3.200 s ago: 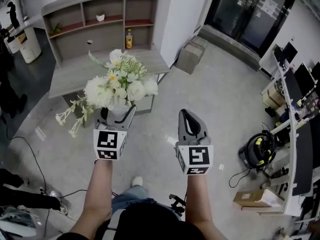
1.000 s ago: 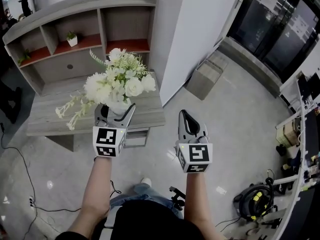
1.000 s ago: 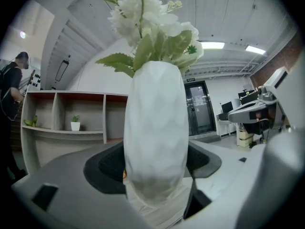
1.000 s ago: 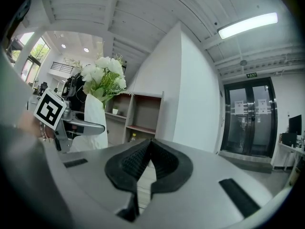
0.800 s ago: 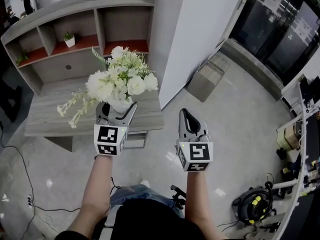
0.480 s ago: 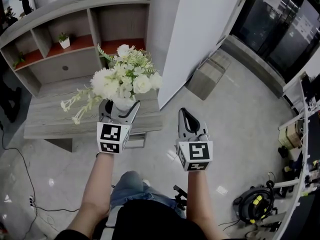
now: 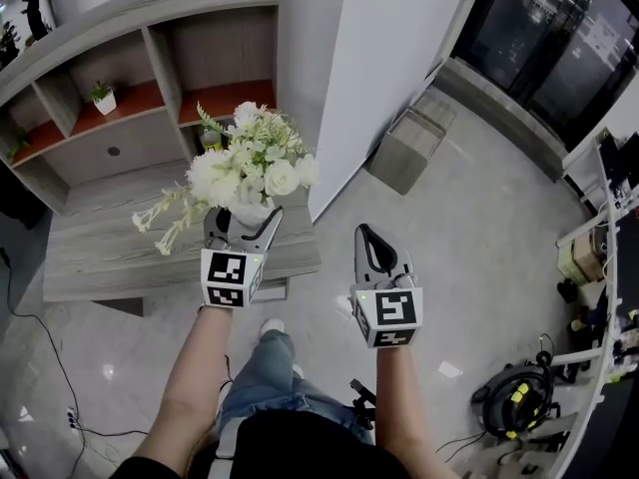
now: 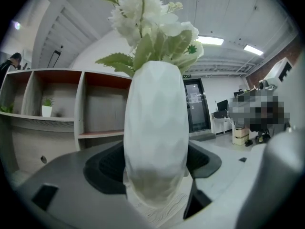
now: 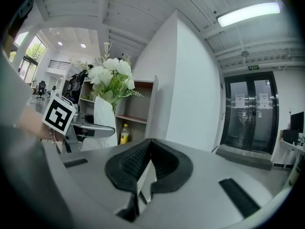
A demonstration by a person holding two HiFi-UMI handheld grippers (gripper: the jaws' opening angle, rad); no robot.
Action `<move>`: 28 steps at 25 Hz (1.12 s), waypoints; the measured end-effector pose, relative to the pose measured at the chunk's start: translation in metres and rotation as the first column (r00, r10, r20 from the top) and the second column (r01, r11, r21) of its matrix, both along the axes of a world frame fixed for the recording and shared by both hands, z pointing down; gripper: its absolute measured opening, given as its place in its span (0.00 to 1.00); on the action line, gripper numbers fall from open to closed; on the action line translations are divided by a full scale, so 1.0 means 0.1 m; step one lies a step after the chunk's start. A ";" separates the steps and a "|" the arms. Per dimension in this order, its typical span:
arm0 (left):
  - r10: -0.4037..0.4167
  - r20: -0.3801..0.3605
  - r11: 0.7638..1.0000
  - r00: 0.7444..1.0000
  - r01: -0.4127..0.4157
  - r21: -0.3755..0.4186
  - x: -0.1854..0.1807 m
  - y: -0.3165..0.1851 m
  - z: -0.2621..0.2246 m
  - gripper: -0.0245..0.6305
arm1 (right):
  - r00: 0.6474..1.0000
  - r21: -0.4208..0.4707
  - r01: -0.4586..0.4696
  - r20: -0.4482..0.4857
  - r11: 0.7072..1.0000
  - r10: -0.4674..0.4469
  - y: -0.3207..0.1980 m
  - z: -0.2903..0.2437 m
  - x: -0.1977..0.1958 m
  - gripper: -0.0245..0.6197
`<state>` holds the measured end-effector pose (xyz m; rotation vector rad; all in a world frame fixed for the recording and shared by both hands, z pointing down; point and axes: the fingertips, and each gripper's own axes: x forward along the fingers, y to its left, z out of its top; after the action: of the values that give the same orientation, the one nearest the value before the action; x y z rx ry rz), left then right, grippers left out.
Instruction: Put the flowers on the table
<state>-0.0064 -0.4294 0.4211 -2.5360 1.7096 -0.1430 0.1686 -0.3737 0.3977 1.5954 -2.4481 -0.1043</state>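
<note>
A white faceted vase (image 8: 156,137) of white flowers (image 7: 245,168) stands upright between the pads of my left gripper (image 7: 243,226), which is shut on it. In the head view the bouquet hangs over the right end of the grey wooden table (image 7: 110,242). In the right gripper view the vase (image 9: 105,120) and flowers (image 9: 110,78) show at the left. My right gripper (image 7: 370,242) is beside the table's right edge, over the floor, its black pads (image 9: 136,163) touching at the tips with nothing between them.
A grey shelf unit (image 7: 140,43) with red shelf boards stands behind the table; a small potted plant (image 7: 103,98) sits in it and a yellow bottle (image 9: 124,134) on a lower shelf. A white wall corner (image 7: 374,58) rises right of the table. A cardboard box (image 7: 404,148) lies on the floor.
Both grippers have moved forward toward the table, and the table and shelf now sit closer. The vase stays held in my left gripper; the right gripper's jaws look unchanged.
</note>
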 end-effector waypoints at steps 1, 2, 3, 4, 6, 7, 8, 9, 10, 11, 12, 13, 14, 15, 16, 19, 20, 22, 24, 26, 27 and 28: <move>0.004 0.008 1.000 1.000 -0.004 -0.007 0.01 -0.07 0.04 0.60 | 1.000 -0.007 -0.005 0.000 1.000 0.005 -0.05 0.03 0.01 0.06; 0.010 0.012 1.000 1.000 -0.010 -0.013 0.02 -0.14 0.09 0.60 | 1.000 -0.014 -0.011 -0.001 1.000 0.011 -0.10 0.06 0.01 0.06; 0.017 0.013 1.000 1.000 -0.017 -0.018 0.03 -0.21 0.14 0.60 | 1.000 -0.021 -0.015 -0.002 1.000 0.015 -0.14 0.09 0.02 0.06; 0.026 0.010 0.999 1.000 -0.026 -0.022 0.04 -0.28 0.19 0.60 | 1.000 -0.029 -0.018 -0.003 0.999 0.018 -0.18 0.13 0.01 0.06; 0.041 0.000 0.999 0.999 -0.041 -0.031 0.05 -0.40 0.29 0.60 | 1.000 -0.046 -0.018 -0.012 0.999 0.018 -0.25 0.21 -0.01 0.06; 0.047 -0.003 0.998 0.999 -0.047 -0.036 0.05 -0.46 0.34 0.60 | 1.000 -0.056 -0.018 -0.018 0.998 0.017 -0.28 0.25 -0.02 0.06; 0.053 -0.006 0.998 0.999 -0.053 -0.043 0.07 -0.53 0.40 0.60 | 1.000 -0.065 -0.018 -0.023 0.998 0.016 -0.31 0.29 -0.02 0.06; 0.060 -0.006 0.997 0.998 -0.060 -0.050 0.09 -0.59 0.44 0.60 | 0.999 -0.074 -0.019 -0.027 0.997 0.017 -0.35 0.33 -0.01 0.06; 0.068 -0.006 0.996 0.998 -0.068 -0.056 0.11 -0.65 0.49 0.60 | 0.999 -0.082 -0.023 -0.031 0.996 0.020 -0.38 0.36 -0.01 0.06; 0.077 -0.003 0.995 0.997 -0.077 -0.063 0.13 -0.71 0.54 0.60 | 0.999 -0.090 -0.027 -0.033 0.996 0.025 -0.42 0.39 0.00 0.06; 0.086 -0.001 0.994 0.996 -0.085 -0.069 0.15 -0.77 0.60 0.60 | 0.999 -0.096 -0.033 -0.035 0.995 0.030 -0.47 0.42 0.00 0.06; 0.093 0.002 0.993 0.996 -0.093 -0.074 0.15 -0.83 0.65 0.60 | 0.999 -0.100 -0.038 -0.037 0.994 0.035 -0.51 0.45 -0.01 0.06; 0.101 0.005 0.992 0.995 -0.100 -0.078 0.16 -0.90 0.70 0.60 | 0.998 -0.103 -0.043 -0.039 0.994 0.039 -0.56 0.46 -0.02 0.06; 0.109 0.006 0.991 0.994 -0.108 -0.081 0.17 -0.96 0.74 0.60 | 0.998 -0.106 -0.048 -0.042 0.993 0.043 -0.60 0.48 -0.02 0.06; 0.116 0.005 0.990 0.993 -0.115 -0.086 0.19 -1.02 0.78 0.60 | 0.998 -0.110 -0.052 -0.045 0.993 0.048 -0.64 0.49 -0.02 0.06; 0.132 -0.001 0.985 0.991 -0.131 -0.113 0.25 -1.17 0.93 0.60 | 0.996 -0.133 -0.068 -0.057 0.989 0.061 -0.73 0.57 0.01 0.06; 0.139 -0.001 0.983 0.990 -0.138 -0.119 0.27 -1.22 0.98 0.60 | 0.996 -0.140 -0.073 -0.061 0.987 0.065 -0.75 0.61 0.01 0.06; 0.156 0.003 0.980 0.988 -0.155 -0.126 0.32 -1.31 1.07 0.60 | 0.995 -0.152 -0.083 -0.067 0.985 0.074 -0.79 0.66 0.02 0.06; 0.172 0.003 0.977 0.985 -0.170 -0.132 0.36 -1.39 1.16 0.60 | 0.994 -0.163 -0.094 -0.072 0.982 0.083 -0.82 0.72 0.03 0.06; 0.188 0.000 0.972 0.982 -0.186 -0.144 0.41 -1.45 1.24 0.60 | 0.992 -0.176 -0.107 -0.078 0.979 0.095 -0.84 0.77 0.04 0.06; 0.196 -0.002 0.969 0.981 -0.194 -0.151 0.43 -1.47 1.27 0.60 | 0.992 -0.181 -0.115 -0.082 0.977 0.101 -0.85 0.80 0.05 0.06; 0.202 -0.003 0.967 0.979 -0.200 -0.158 0.45 -1.49 1.30 0.60 | 0.991 -0.187 -0.122 -0.084 0.975 0.108 -0.86 0.82 0.07 0.06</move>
<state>0.0384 -0.5787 0.5516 -2.7960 1.4784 -0.2911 0.1752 -0.4596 0.4799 1.6139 -2.2298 0.0875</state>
